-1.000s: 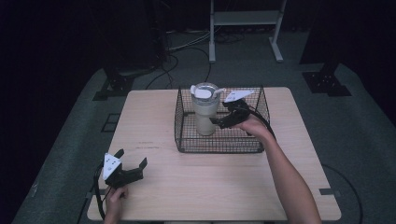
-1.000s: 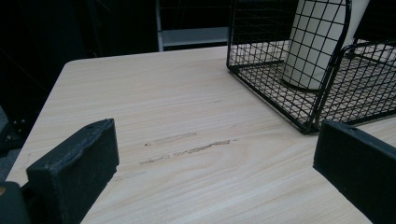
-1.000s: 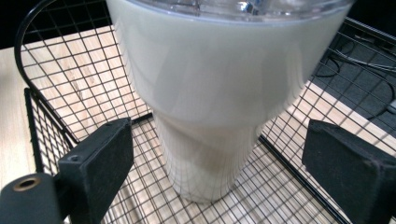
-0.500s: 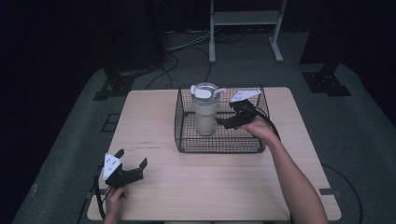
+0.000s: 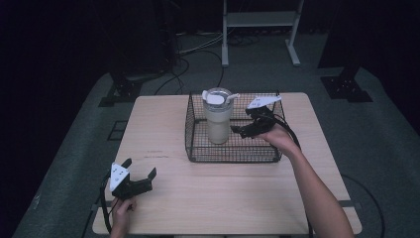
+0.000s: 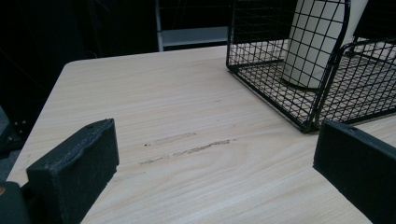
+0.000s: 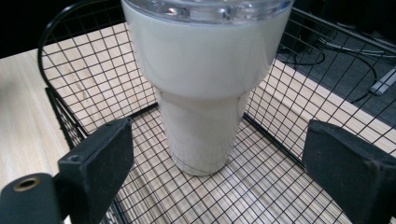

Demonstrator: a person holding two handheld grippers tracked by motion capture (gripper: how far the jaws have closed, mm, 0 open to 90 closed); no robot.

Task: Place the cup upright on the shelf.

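One overhead camera, two riding close.

From above we look forward and down over the whole counter [image 5: 163, 129]; the left gripper view skims low toward the wire basket [image 6: 299, 84], the right sits inside it, near the tumbler [image 7: 205, 93] we see everywhere.

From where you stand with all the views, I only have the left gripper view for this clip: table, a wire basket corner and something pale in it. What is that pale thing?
Observer: A cream tumbler with a clear lid, standing upright in the black wire basket.
Operator: Where is the other gripper?
Observer: The right gripper is inside the basket, beside the tumbler, aimed at its lower body.
Operator: Has it closed on the tumbler?
Observer: No. In the right gripper view its jaws stand wide open, with the tumbler between and beyond them, apart from both.
Operator: And my own gripper, seen from above?
Observer: The left gripper is at the table's near left corner, jaws open, well away from the basket.
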